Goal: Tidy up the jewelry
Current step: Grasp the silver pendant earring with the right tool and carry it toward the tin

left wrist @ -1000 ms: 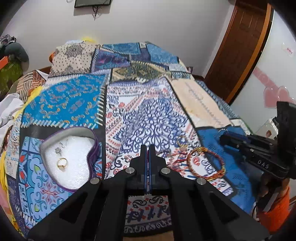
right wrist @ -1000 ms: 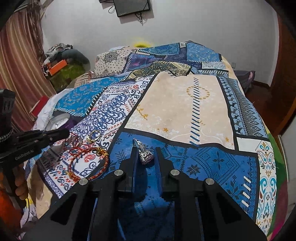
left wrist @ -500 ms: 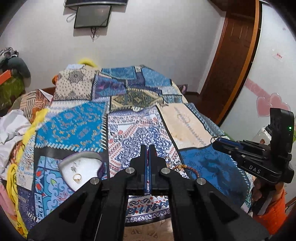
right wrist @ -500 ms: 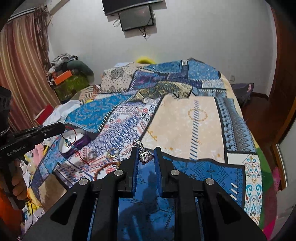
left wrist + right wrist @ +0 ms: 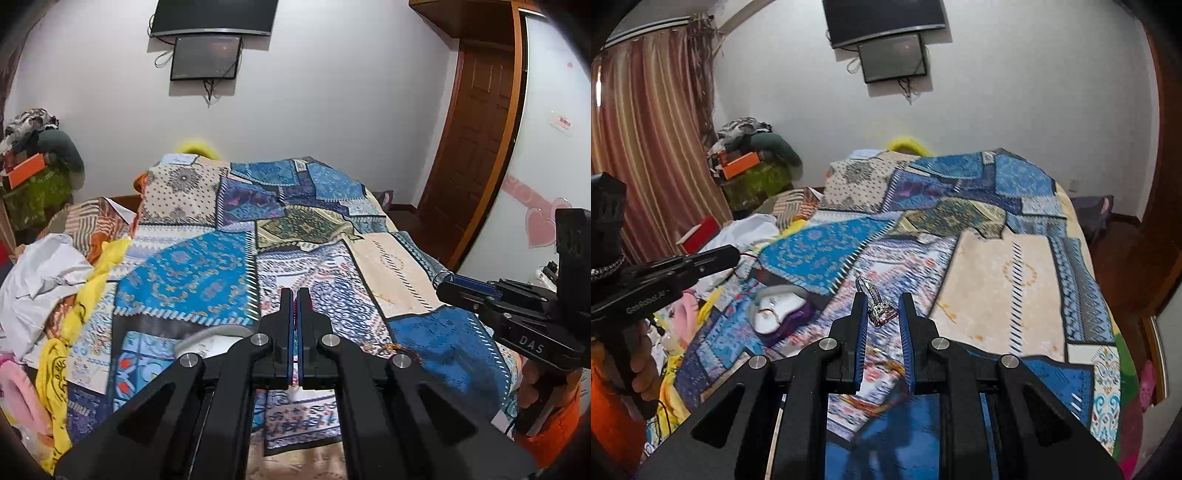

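Above the patchwork-quilted bed (image 5: 1008, 266), the right gripper (image 5: 882, 314) clasps a silver filigree charm with a ring loop (image 5: 881, 308), while the left gripper (image 5: 294, 299) is clenched on a thin red beaded cord (image 5: 748, 264). The purple heart-shaped jewellery box with white lining (image 5: 777, 308) sits near the bed's left edge. Both loads should lower gently over its lining. Half a second ago, both grippers hung lower.
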{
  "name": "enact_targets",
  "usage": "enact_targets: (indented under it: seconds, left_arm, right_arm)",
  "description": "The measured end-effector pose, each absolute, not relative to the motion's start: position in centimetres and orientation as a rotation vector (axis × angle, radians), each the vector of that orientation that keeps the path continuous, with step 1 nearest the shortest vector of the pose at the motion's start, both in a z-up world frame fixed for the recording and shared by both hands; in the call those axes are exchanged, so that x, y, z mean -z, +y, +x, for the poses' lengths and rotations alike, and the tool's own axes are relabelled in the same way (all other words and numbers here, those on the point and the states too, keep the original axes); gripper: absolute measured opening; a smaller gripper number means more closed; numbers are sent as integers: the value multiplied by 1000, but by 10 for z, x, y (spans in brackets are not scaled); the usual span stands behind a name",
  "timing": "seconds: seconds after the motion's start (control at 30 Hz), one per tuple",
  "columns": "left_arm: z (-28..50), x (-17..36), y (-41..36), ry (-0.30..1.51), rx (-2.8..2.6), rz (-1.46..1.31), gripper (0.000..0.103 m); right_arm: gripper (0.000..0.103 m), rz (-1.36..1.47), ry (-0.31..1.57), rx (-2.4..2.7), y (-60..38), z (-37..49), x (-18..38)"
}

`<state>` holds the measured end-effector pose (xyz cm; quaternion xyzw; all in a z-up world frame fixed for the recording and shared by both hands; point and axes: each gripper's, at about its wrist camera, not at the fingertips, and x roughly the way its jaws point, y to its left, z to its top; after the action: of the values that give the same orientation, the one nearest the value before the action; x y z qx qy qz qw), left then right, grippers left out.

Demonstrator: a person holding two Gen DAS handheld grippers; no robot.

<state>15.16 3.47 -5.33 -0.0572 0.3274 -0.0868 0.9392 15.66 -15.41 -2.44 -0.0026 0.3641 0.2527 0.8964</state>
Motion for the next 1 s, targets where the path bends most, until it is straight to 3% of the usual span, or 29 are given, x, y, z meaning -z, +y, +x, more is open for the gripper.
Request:
enact_targets:
  seconds: [0.5, 1.0]
  left_arm:
    - [153, 40, 87, 589, 118, -127, 0]
    - [180, 80, 111, 648, 152, -190, 0]
  right_arm:
    - [15, -40, 739, -643, -84, 161, 21]
    - [15, -84, 854, -702, -24, 183, 62]
